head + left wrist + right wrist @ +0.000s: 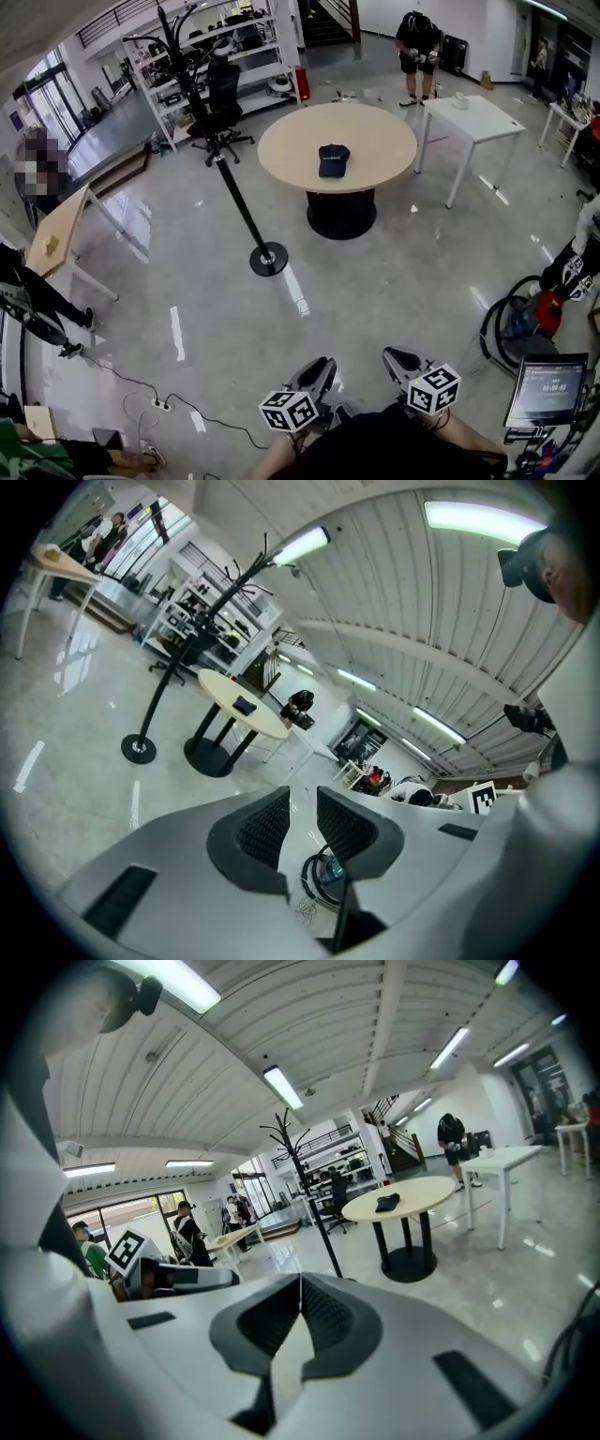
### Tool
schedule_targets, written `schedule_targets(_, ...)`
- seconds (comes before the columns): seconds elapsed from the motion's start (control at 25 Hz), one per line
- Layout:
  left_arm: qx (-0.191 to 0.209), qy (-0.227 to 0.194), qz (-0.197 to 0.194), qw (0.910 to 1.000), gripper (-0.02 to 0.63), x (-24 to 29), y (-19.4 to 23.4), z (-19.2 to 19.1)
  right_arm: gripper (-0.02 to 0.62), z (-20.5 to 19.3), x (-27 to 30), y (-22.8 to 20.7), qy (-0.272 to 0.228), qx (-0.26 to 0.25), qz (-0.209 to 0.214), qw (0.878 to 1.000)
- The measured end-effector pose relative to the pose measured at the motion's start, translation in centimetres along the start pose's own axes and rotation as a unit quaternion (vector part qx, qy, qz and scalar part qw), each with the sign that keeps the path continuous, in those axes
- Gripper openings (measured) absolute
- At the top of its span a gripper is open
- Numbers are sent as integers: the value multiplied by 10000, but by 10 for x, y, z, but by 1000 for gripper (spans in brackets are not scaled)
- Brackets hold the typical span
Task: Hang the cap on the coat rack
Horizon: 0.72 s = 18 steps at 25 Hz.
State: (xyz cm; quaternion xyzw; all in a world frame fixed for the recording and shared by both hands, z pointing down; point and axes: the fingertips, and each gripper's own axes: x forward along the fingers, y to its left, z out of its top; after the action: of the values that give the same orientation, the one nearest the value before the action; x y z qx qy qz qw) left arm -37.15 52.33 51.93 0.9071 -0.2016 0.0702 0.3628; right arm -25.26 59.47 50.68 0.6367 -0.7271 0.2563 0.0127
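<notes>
Holding left gripper (322,364) slightly parted, empty; right gripper (395,356) closed, empty. Observing cap (334,160) lying on round table (380,127), rack (201,105) standing near.

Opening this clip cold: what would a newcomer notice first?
A dark cap lies alone in the middle of the round table. Left of it stands the tall black coat rack. At the bottom edge, the left tongs stand open and empty, the right tongs shut.
</notes>
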Motion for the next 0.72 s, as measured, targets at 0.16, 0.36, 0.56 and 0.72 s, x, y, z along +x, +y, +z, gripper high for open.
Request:
schedule_targets(0.16,-69,199,-27,9998,97,14,0,-13,5,-8,-2,-14,72,144,-97,9998)
schedule_targets(0.36,-58,338,30,9994,97,33,6,-20,5,-22,10,-35,157,397,-133,9990)
schedule_targets(0.56,-20,306,259,9992,97,57,13,-12,5,-12,25,-59,83,458,39,9989)
schedule_targets(0.72,16,172,424,9990,97,79,9,7,5,10,35,-81,55,473,214,9986)
